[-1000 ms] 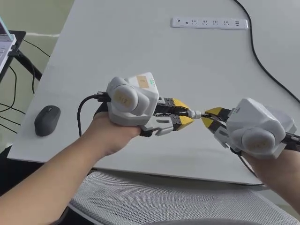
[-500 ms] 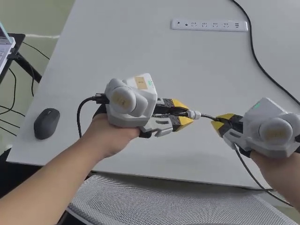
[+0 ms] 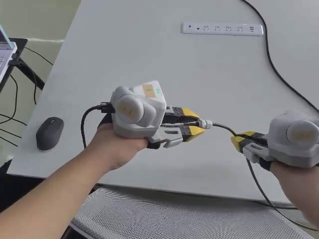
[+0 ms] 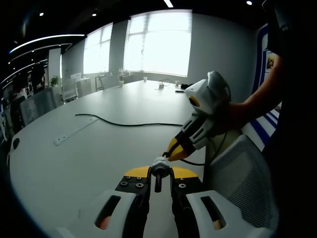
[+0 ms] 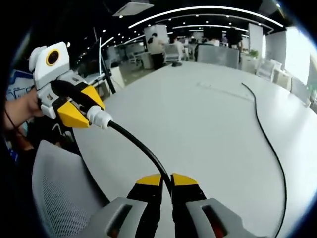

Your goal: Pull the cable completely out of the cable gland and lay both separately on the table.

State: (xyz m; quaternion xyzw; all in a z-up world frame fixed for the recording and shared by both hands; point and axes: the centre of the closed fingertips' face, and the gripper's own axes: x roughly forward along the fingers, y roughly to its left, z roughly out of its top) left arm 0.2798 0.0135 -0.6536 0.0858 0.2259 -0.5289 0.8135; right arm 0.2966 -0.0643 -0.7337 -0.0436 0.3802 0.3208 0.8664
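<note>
Head view: the left gripper [image 3: 196, 127] is clamped tight on the gland [image 3: 205, 123], holding it up in the air over the near edge of the table [image 3: 149, 55]. The cable [image 3: 224, 129] comes out of the gland's right end and runs over to the right gripper [image 3: 241, 142]. That one's jaws are pinched down on the cable, well apart from the gland. So the cable's not out, one end sits in the gland. The rest of it hangs down below the right gripper, past the table edge. Other stuff on the table: a mouse [image 3: 50, 133] at the left, a power strip [image 3: 222, 28] at the far side and a black cord [image 3: 279, 74] snaking down the right.

Left gripper view: the yellow-tipped jaws are squeezed onto the gland [image 4: 159, 167], which sits right between the tips. The right gripper [image 4: 174, 150] is just beyond, pointing back at it.

Right gripper view: jaws nearly together with the cable [image 5: 143, 148] caught between the tips. It curves up and left to the gland [image 5: 99, 118] in the left gripper [image 5: 81, 113]. A chair [image 5: 54, 198] is below.
</note>
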